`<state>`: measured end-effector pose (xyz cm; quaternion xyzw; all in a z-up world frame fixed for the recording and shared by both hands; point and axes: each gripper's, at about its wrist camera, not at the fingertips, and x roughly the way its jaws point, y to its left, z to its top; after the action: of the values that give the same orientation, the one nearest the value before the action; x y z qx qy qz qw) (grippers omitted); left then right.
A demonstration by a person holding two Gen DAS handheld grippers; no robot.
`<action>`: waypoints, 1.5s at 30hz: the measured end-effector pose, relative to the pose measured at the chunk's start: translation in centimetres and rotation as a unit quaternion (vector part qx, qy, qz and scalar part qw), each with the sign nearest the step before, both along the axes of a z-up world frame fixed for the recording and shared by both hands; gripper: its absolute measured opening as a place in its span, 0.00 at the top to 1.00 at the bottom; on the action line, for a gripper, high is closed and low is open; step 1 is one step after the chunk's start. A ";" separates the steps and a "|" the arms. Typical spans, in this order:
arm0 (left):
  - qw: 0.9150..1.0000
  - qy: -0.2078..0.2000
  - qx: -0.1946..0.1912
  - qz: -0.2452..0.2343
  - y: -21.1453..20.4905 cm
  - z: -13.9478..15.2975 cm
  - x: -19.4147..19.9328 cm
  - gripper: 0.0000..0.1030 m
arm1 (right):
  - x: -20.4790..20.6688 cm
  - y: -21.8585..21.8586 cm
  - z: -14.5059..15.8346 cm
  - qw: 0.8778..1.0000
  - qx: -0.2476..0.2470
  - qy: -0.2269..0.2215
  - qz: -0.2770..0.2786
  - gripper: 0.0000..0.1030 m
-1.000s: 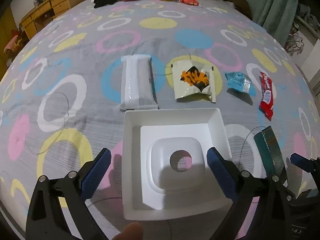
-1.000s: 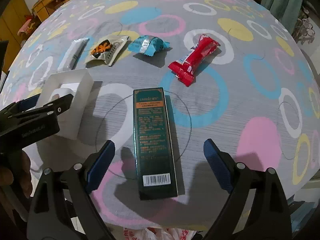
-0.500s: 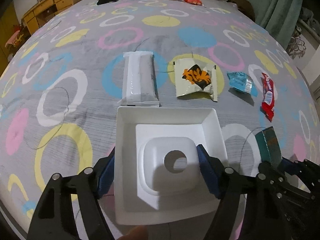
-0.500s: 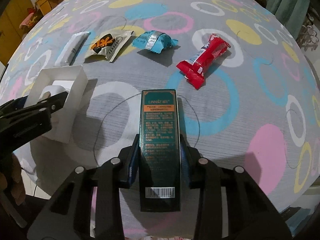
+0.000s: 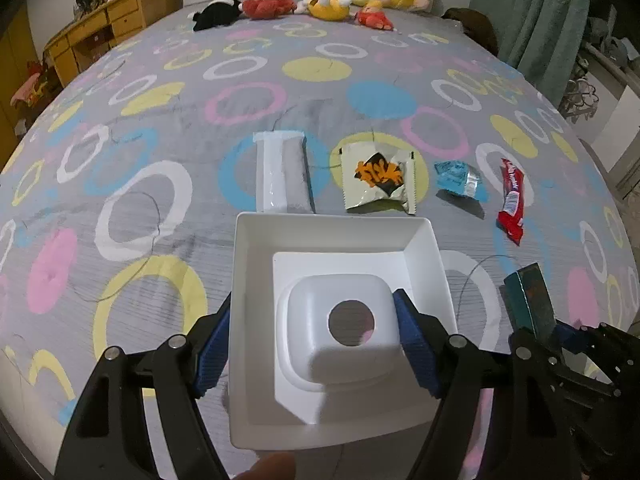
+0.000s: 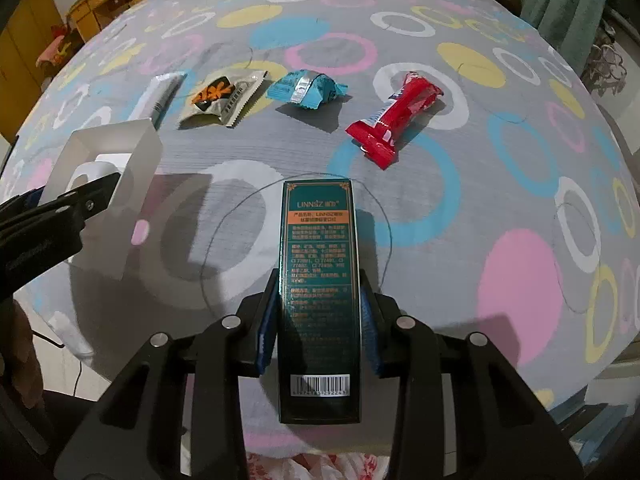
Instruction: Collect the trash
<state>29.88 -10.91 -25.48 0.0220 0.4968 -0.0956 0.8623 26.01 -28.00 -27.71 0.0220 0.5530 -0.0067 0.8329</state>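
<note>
My left gripper (image 5: pixel 314 338) is shut on a white box tray (image 5: pixel 336 232) with a raised insert, held just above the bed; it also shows in the right wrist view (image 6: pixel 108 140). My right gripper (image 6: pixel 318 320) is shut on a dark green carton (image 6: pixel 318 248), also seen in the left wrist view (image 5: pixel 528 300). On the bed lie a white pouch (image 5: pixel 282 172), a beige and orange sachet (image 5: pixel 378 178), a blue wrapper (image 5: pixel 458 178) and a red wrapper (image 5: pixel 512 200).
The bed (image 5: pixel 160 120) has a grey cover with coloured rings. Plush toys (image 5: pixel 312 0) line its far edge. A wooden dresser (image 5: pixel 100 28) stands at the far left and green curtains (image 5: pixel 536 20) at the far right.
Both grippers have closed: the left on the white box tray, the right on the green carton. Both objects now sit a little higher and closer to the cameras.
</note>
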 end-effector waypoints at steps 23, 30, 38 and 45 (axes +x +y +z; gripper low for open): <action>0.997 -0.066 -0.011 -0.030 0.3 4.9 -5.7 0.30 | -6.6 -0.4 5.1 0.998 0.017 -0.055 -0.024 0.66; 0.995 -0.086 -0.021 -0.036 0.4 6.5 -8.3 0.30 | -9.5 -0.8 7.1 0.996 0.022 -0.077 -0.034 0.66; 0.990 -0.124 -0.038 -0.052 0.3 8.0 -11.1 0.30 | -12.8 -1.1 9.0 0.994 0.020 -0.097 -0.041 0.66; 0.987 -0.135 -0.051 -0.069 0.3 8.1 -13.9 0.30 | -15.8 -1.2 10.3 0.992 0.022 -0.113 -0.049 0.66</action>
<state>15.99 -10.61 -17.41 0.0251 0.3674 -0.1762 0.9129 10.17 -29.18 -17.39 0.0684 0.4533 -0.0327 0.8881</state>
